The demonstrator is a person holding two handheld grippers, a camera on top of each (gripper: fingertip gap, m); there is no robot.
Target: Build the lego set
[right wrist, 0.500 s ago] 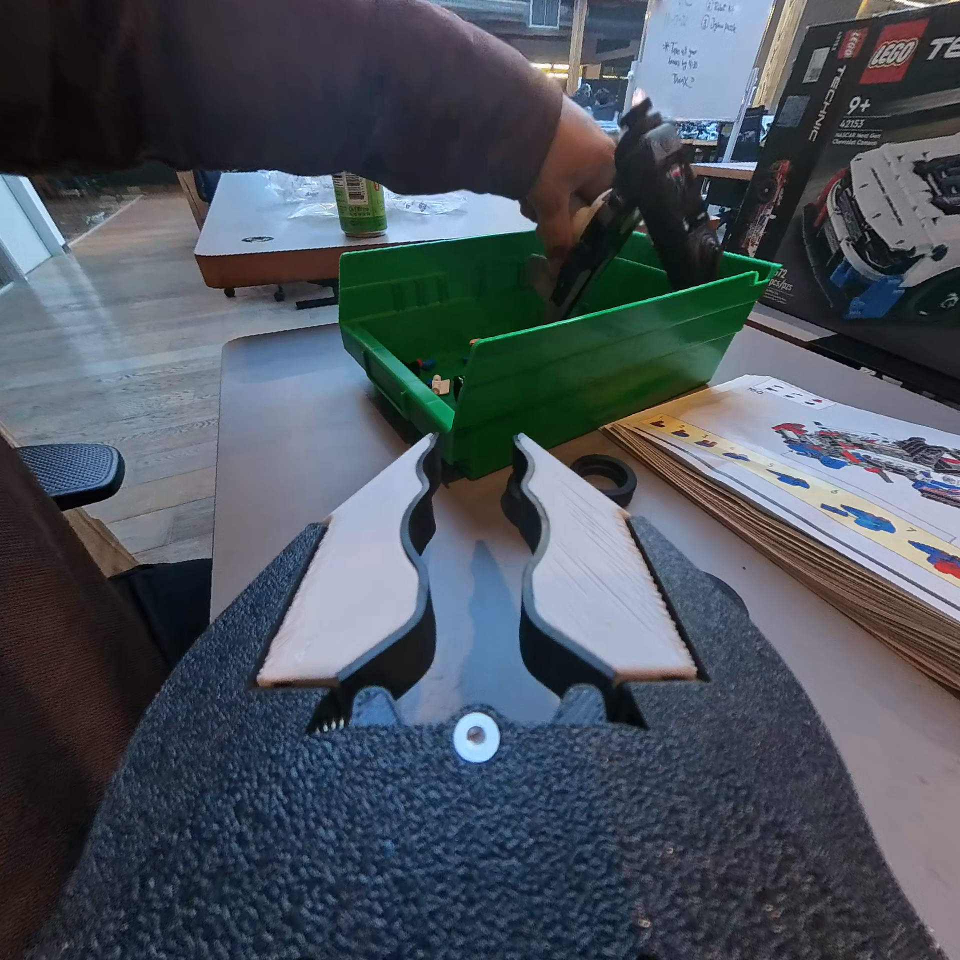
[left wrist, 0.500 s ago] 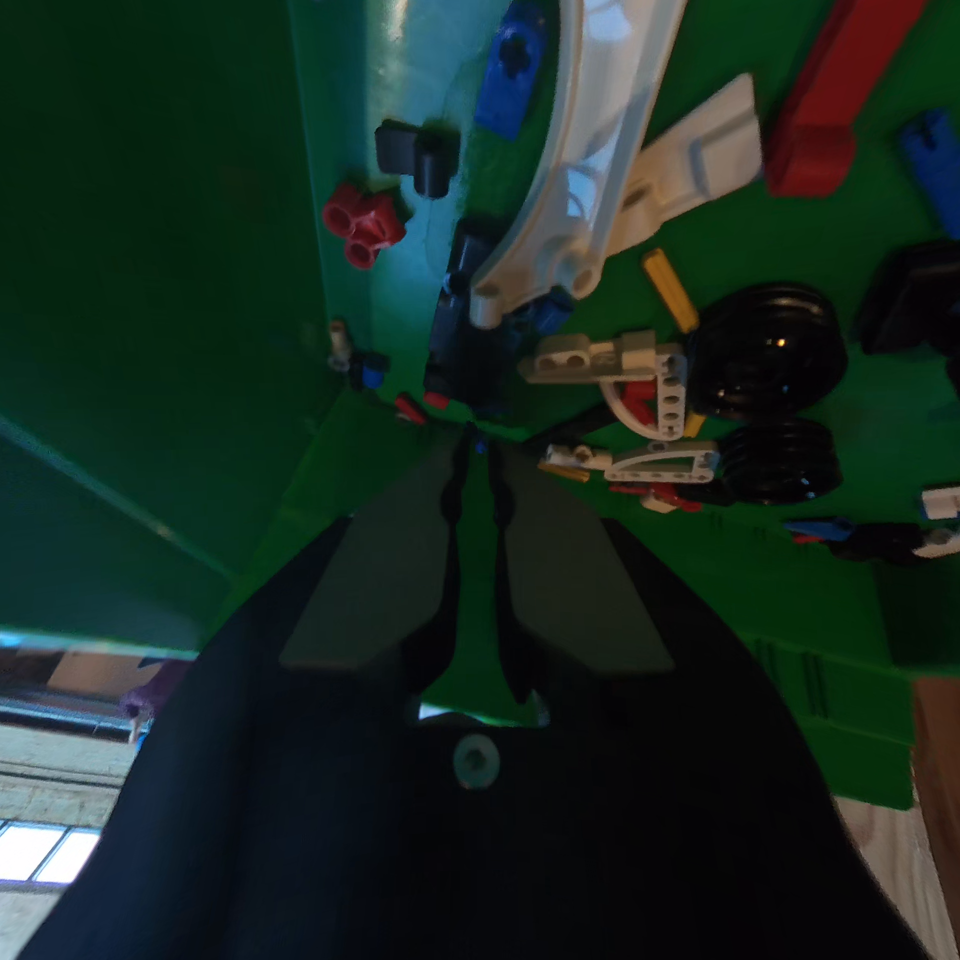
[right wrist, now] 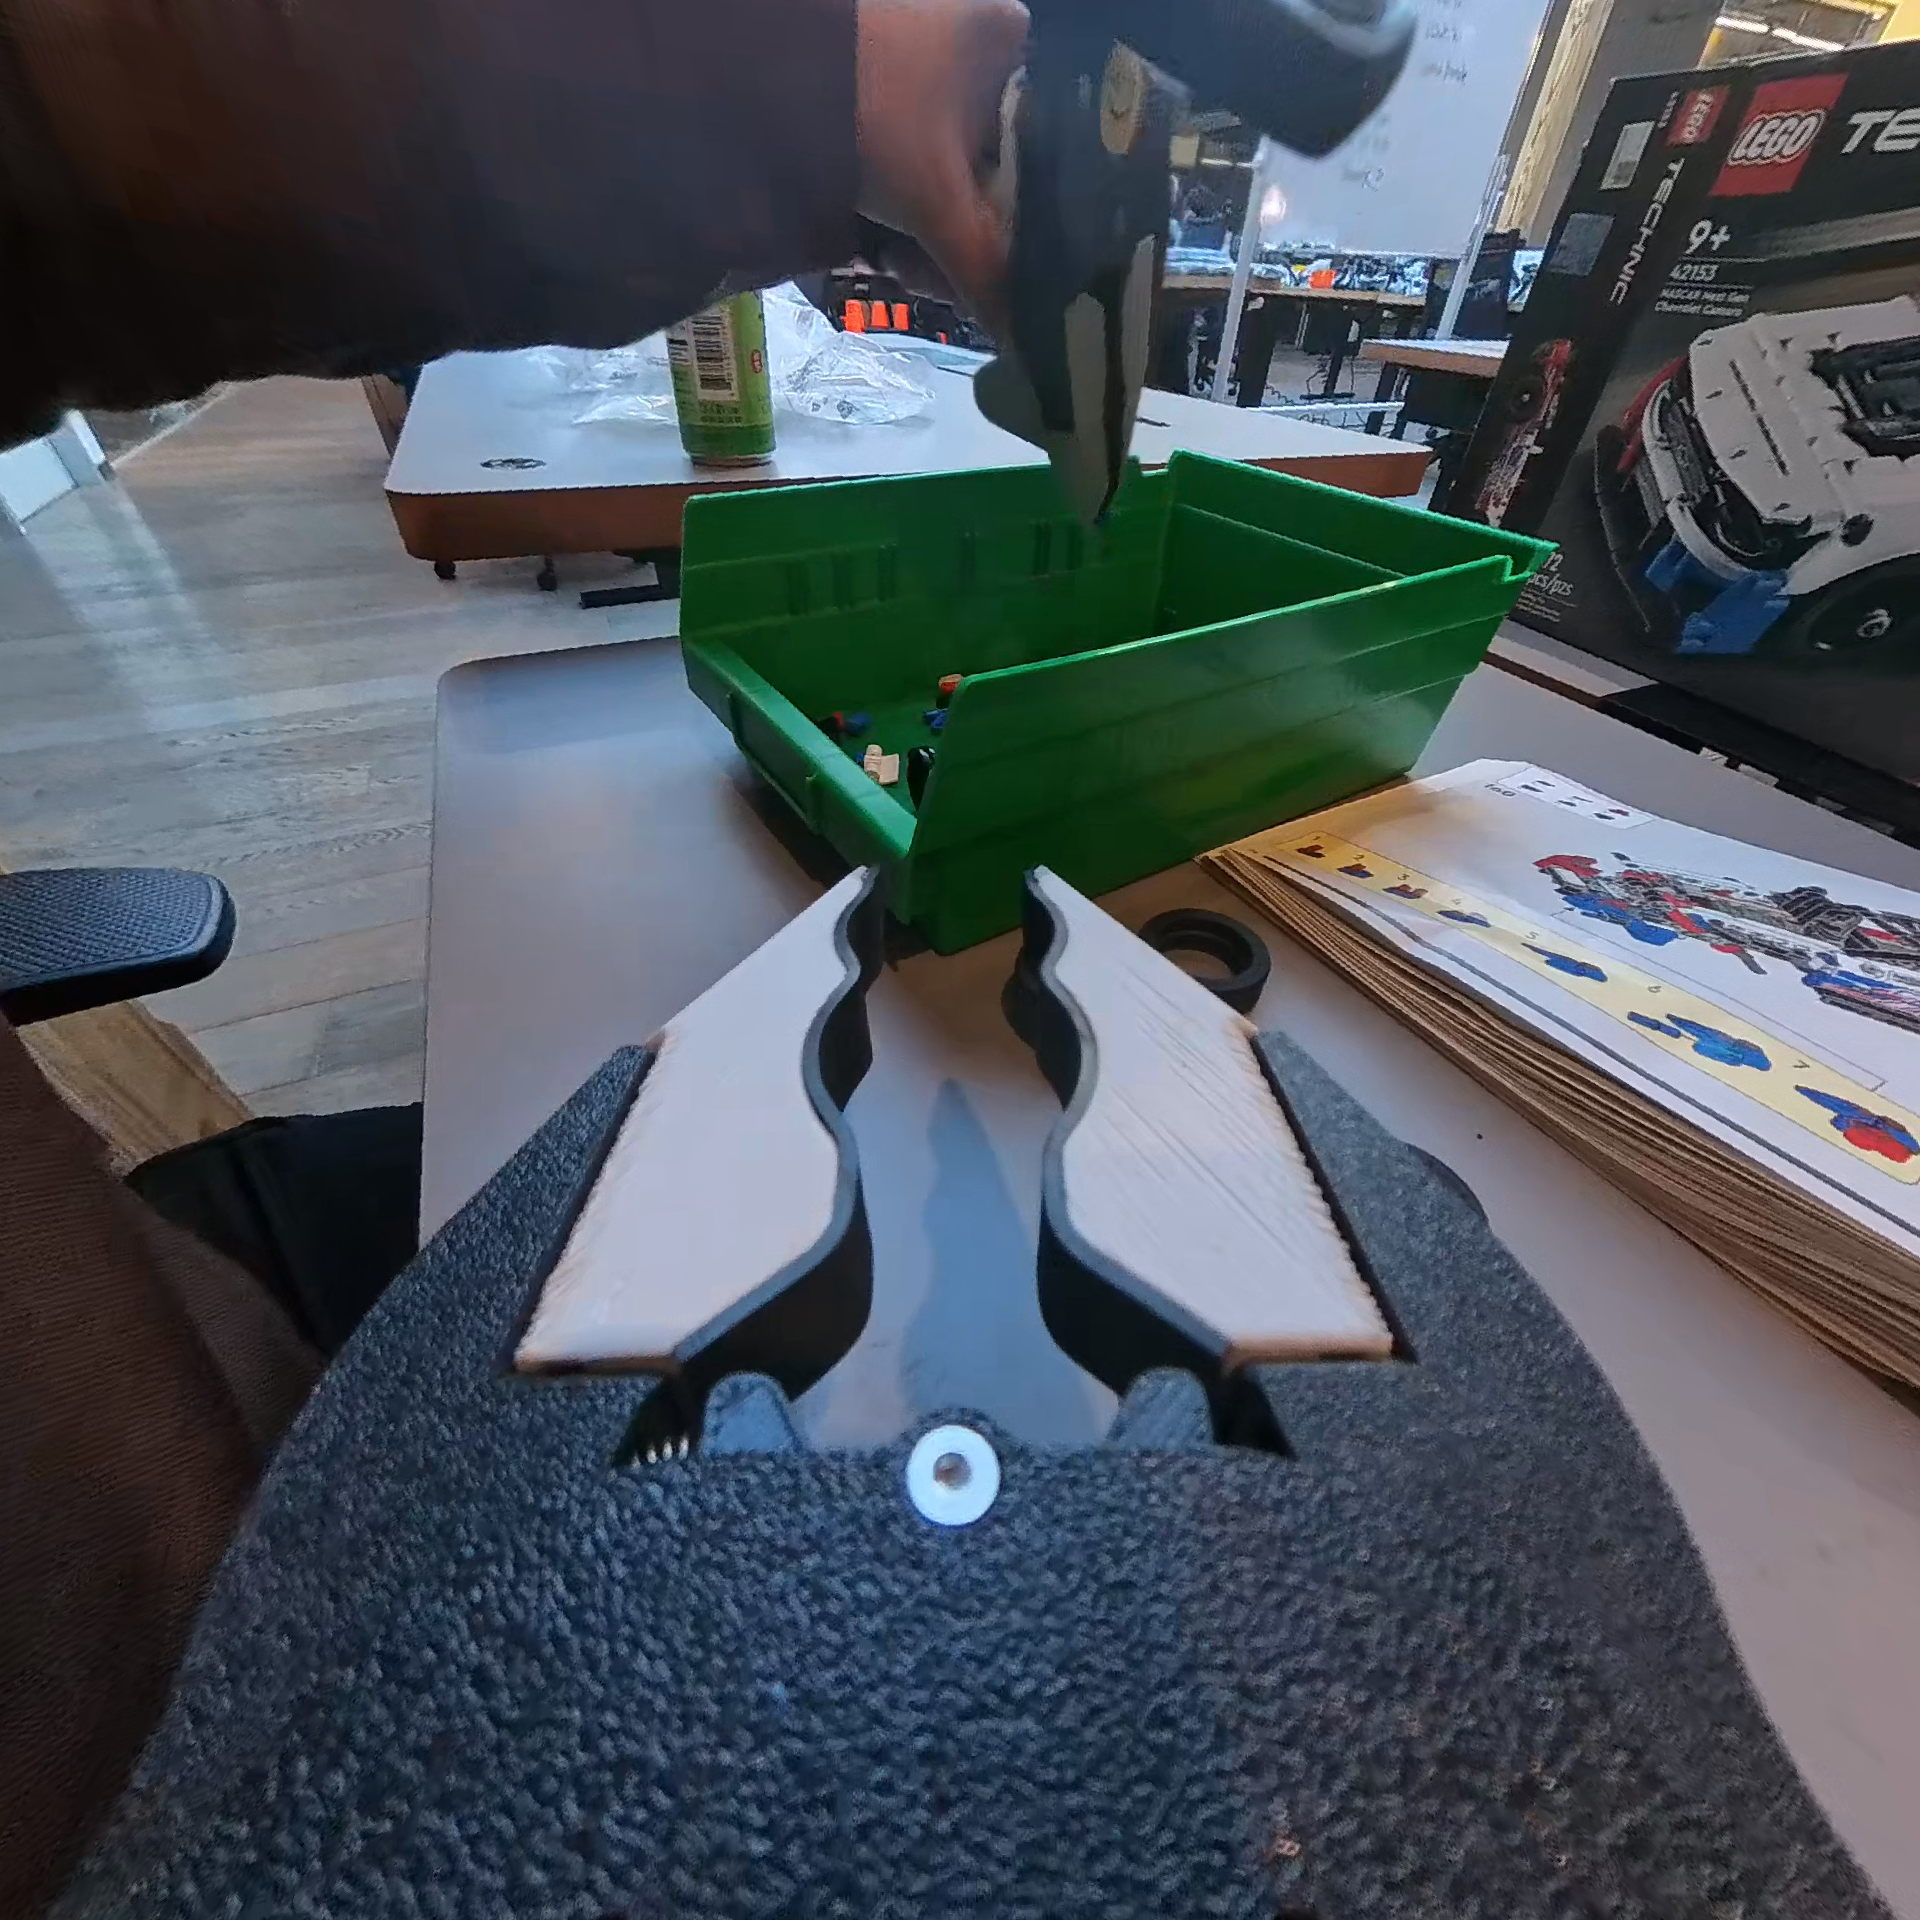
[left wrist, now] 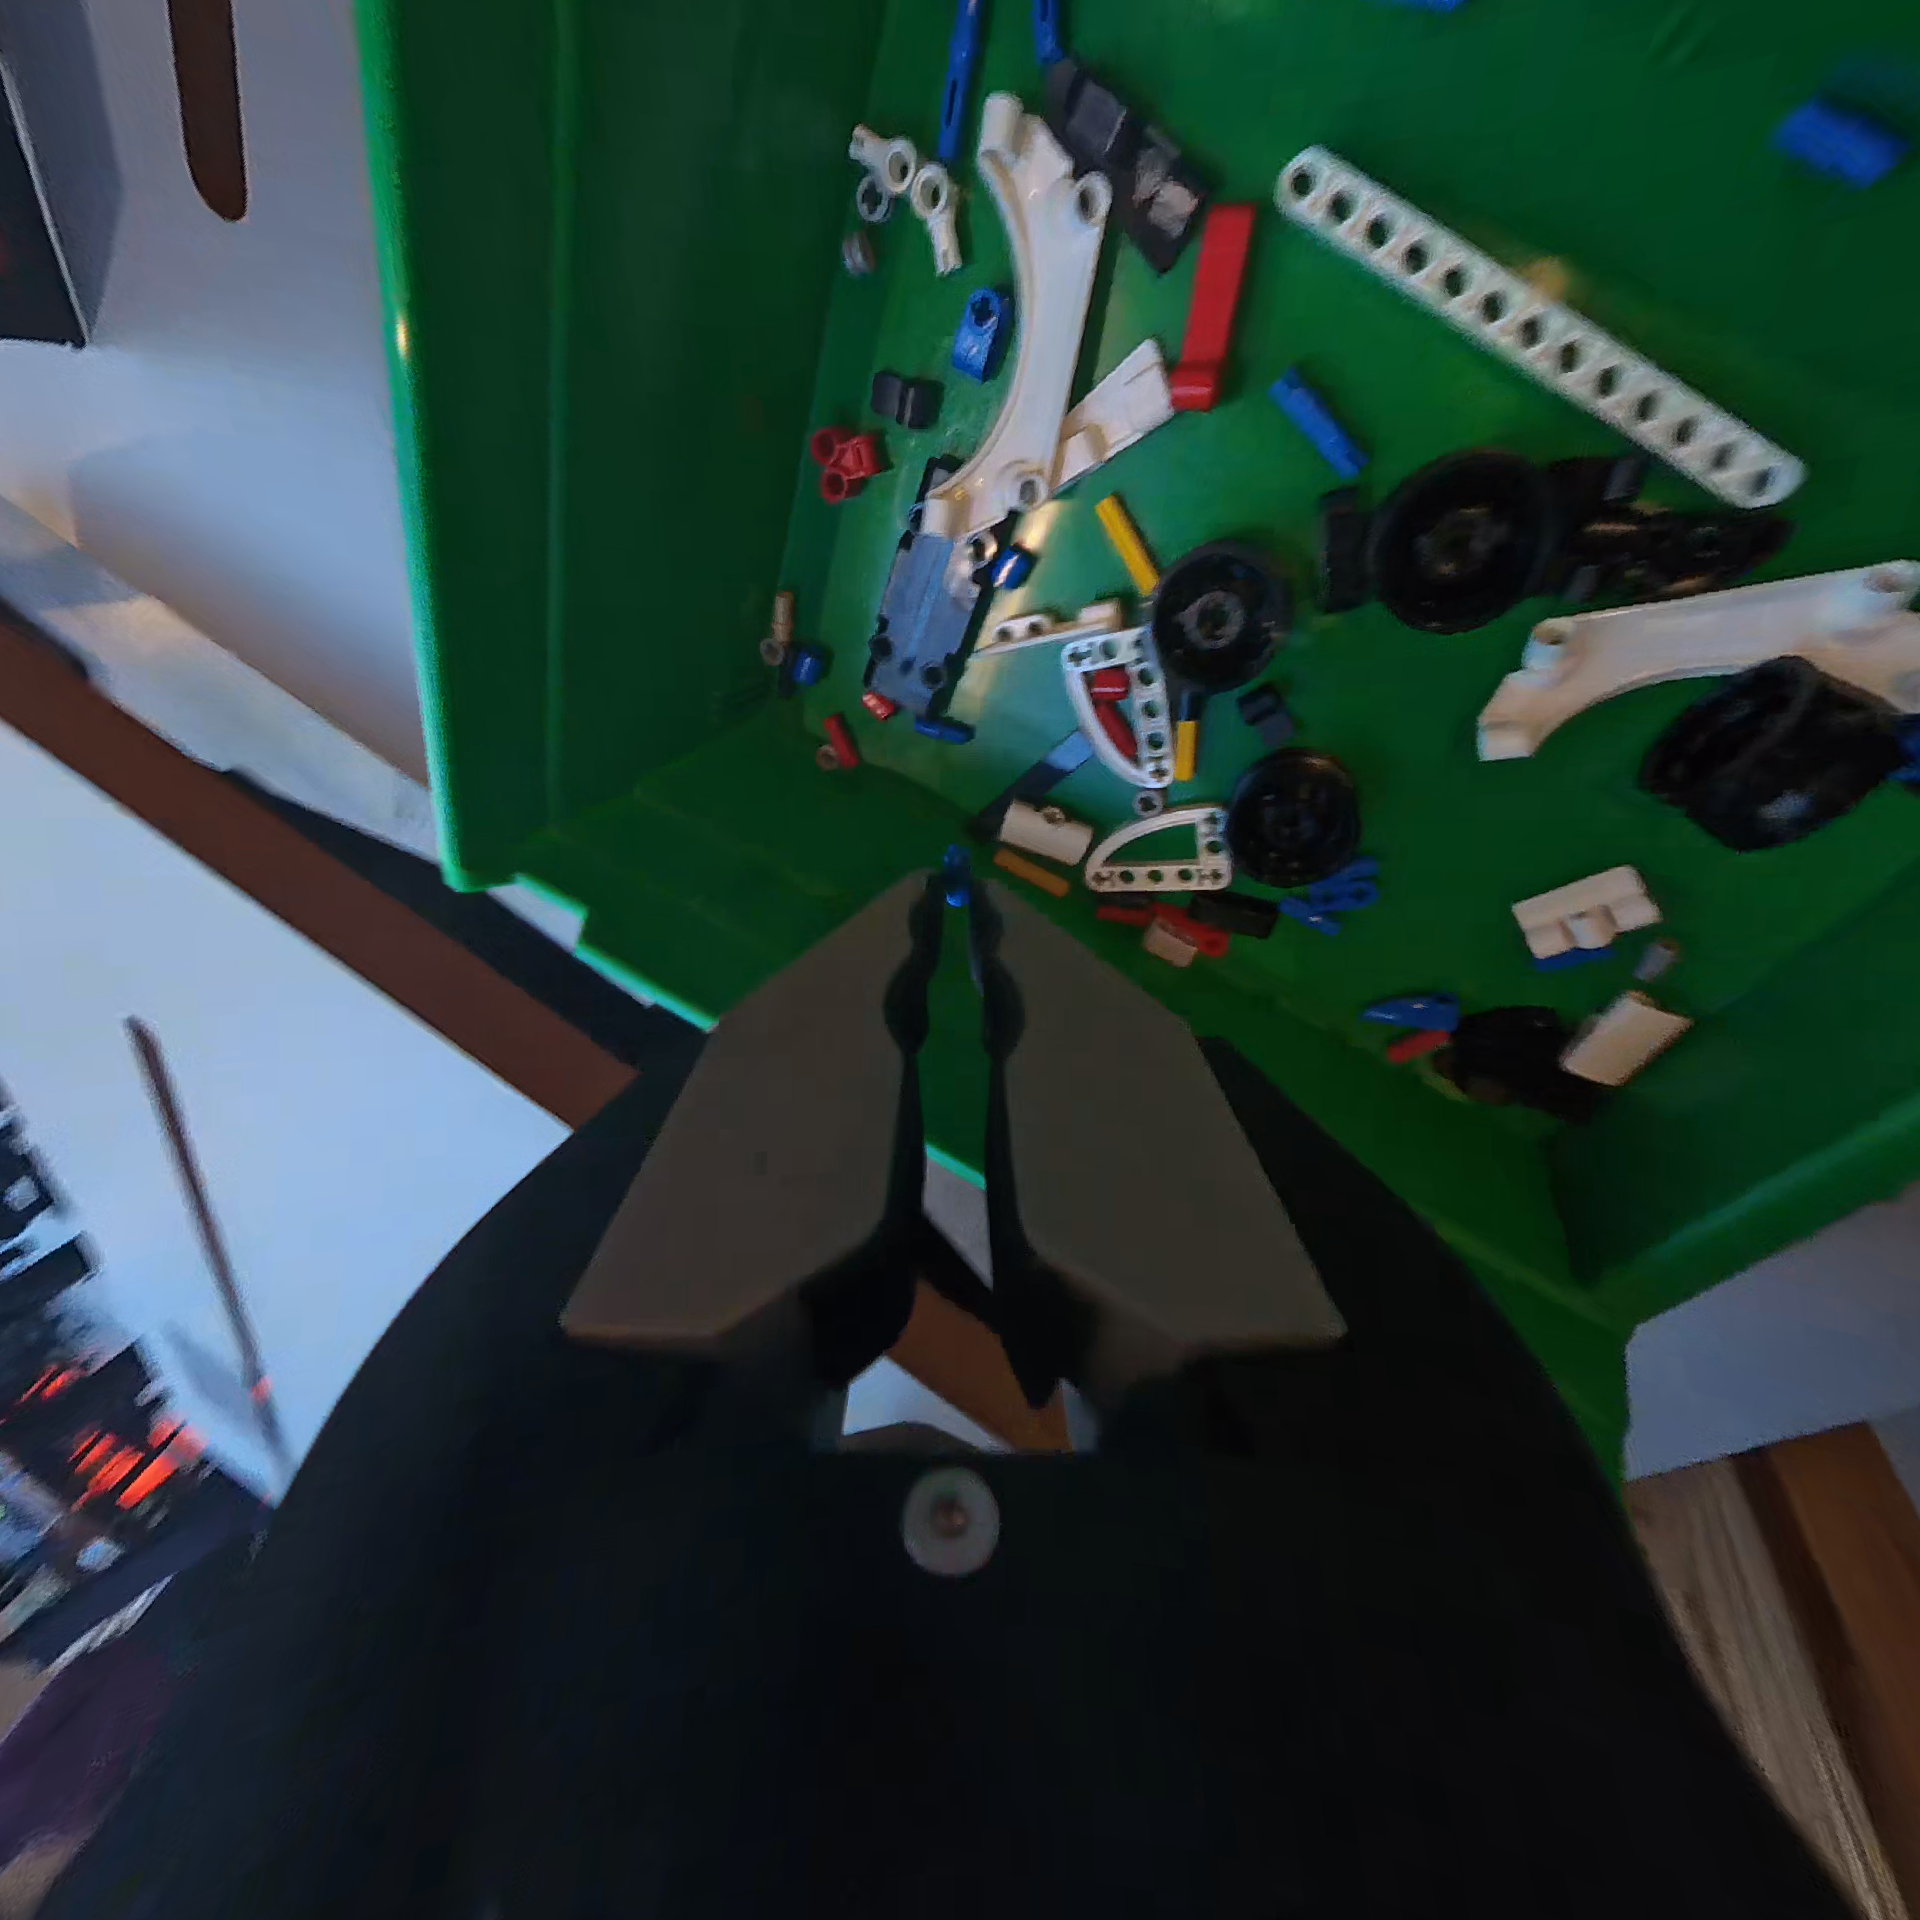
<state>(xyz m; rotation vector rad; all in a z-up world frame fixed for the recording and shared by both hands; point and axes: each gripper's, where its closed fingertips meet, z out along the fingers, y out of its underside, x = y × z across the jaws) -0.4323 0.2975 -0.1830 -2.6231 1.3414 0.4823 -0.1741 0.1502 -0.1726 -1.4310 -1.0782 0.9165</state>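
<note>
Bench (right wrist: pixel 582 935): grey top carrying every item below. Set box (right wrist: pixel 1704 395): upright at 2 o'clock in the right wrist view, printed with a brand mark and other writing, left untranscribed. Green bin (right wrist: pixel 1195 748): at 12 o'clock, holding the loose parts. Instruction booklet (right wrist: pixel 1558 966): stacked open at 3 o'clock, just beside the bin. Right gripper (right wrist: pixel 951 914): low over the bench, jaws spread with nothing between them. Left gripper (left wrist: pixel 954 906): above the bin near its far wall, jaws pressed nearly together and pinching a small blue pin (left wrist: pixel 954 878) at the very tips. Black tyre (right wrist: pixel 1210 956): on the bench between bin and booklet. Green can (right wrist: pixel 722 384): on the far table at 11 o'clock, label not transcribed. In the left wrist view, 3 black wheels lie at 2 o'clock and a long white beam (left wrist: pixel 1527 322) at 1 o'clock.

Step in hand, by judgement: carrying 1 pin out of the bin. The grip is shallow, so the lift should be straight and slow, clearing the wall without brushing it. Squeeze should be held steady.
</note>
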